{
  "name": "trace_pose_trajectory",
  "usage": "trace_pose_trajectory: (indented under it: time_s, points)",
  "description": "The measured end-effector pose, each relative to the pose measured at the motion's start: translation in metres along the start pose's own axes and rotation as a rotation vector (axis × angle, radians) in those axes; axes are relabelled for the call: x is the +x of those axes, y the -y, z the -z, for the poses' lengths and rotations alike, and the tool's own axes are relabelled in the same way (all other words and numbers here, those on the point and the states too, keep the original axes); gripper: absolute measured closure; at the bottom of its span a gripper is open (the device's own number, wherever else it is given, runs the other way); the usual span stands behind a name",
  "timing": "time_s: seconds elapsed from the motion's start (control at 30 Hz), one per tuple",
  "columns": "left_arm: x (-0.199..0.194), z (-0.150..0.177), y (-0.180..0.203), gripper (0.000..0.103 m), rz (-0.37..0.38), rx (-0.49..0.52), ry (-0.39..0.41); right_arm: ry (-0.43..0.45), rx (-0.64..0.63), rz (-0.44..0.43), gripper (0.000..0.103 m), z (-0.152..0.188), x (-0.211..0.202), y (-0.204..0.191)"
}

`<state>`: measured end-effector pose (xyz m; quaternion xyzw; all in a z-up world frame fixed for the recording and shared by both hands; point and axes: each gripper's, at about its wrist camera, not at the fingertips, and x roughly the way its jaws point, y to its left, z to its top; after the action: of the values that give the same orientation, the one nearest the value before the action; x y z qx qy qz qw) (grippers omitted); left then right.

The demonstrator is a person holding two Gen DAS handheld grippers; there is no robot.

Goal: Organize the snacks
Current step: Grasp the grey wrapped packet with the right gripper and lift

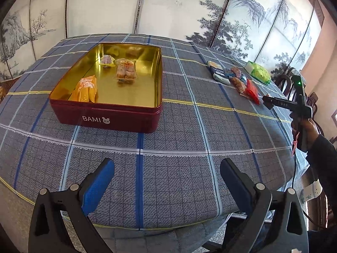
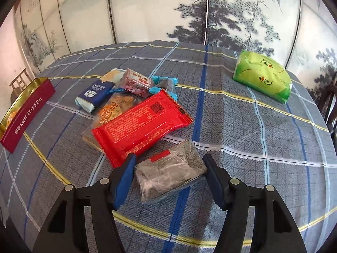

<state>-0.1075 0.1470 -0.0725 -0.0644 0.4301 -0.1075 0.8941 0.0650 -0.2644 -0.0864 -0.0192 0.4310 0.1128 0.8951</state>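
The right gripper (image 2: 169, 164) stands with its jaws apart around a clear-wrapped grey-black snack block (image 2: 169, 171) lying on the blue checked tablecloth (image 2: 252, 130), just beside a red foil packet (image 2: 141, 124). The left gripper (image 1: 167, 168) hangs spread and empty, near the dark red gold-lined tin (image 1: 105, 113) holding three wrapped snacks.

A woven cloth tablecloth (image 1: 179, 126), matt and coarse, is covering the table. A metal tin (image 1: 109, 118) is showing a mirror-bright gold inside and a smooth, satin maroon outside. Glossy plastic wrappers are catching the light: a red packet (image 2: 139, 126), a clear crinkled wrapper around a dark grey block (image 2: 170, 172), and a soft green plastic pack (image 2: 263, 78). Each gripper is showing matt black plastic arms with blue, rubbery-looking pads (image 2: 124, 179). Behind, screen panels (image 1: 105, 6) are looking smooth and matt, like painted paper.
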Motion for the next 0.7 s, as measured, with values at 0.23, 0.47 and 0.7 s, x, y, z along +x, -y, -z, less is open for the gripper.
trace_pose_trajectory:
  time_s: [0.23, 0.47, 0.7]
  points:
    - [-0.012, 0.003, 0.014, 0.004, 0.001, 0.027, 0.041, 0.072, 0.013, 0.219, 0.039, -0.011, -0.034, -0.006]
    - [-0.024, 0.023, 0.012, 0.004, -0.031, 0.048, 0.054, 0.1, 0.142, 0.341, 0.039, -0.04, -0.054, 0.013]
    - [-0.028, 0.043, 0.001, 0.004, -0.039, 0.025, 0.037, 0.129, 0.138, 0.403, 0.039, -0.064, -0.066, -0.003]
